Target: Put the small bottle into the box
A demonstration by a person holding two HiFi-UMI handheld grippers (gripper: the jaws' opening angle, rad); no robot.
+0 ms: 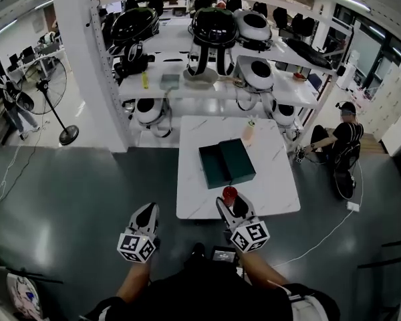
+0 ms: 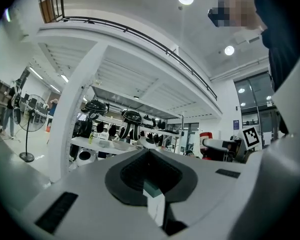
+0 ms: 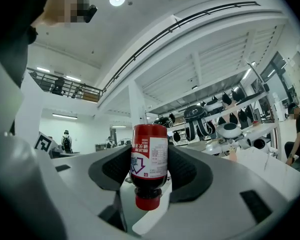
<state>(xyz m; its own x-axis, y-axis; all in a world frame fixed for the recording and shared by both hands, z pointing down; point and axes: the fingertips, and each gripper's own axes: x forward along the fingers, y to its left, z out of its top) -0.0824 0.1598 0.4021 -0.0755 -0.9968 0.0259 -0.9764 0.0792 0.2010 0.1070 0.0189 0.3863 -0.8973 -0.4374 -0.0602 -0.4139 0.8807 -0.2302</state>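
Note:
My right gripper (image 1: 232,204) is shut on the small bottle (image 1: 230,194), a dark bottle with a red and white label. It hangs over the near edge of the white marble table (image 1: 274,192). In the right gripper view the bottle (image 3: 149,161) stands clamped between the dark pads (image 3: 190,171), its red cap toward the camera. The dark green box (image 1: 227,164) lies open in the table's middle, just beyond the bottle. My left gripper (image 1: 146,214) hovers over the grey floor left of the table, jaws shut on nothing; its tips (image 2: 149,153) meet in its own view.
A peach-coloured bottle (image 1: 248,131) stands near the table's far edge. Behind the table are white shelves (image 1: 187,85) loaded with helmets. A floor fan (image 1: 50,92) stands at the left. A person (image 1: 341,142) sits on the floor at the right, with cables (image 1: 327,229) nearby.

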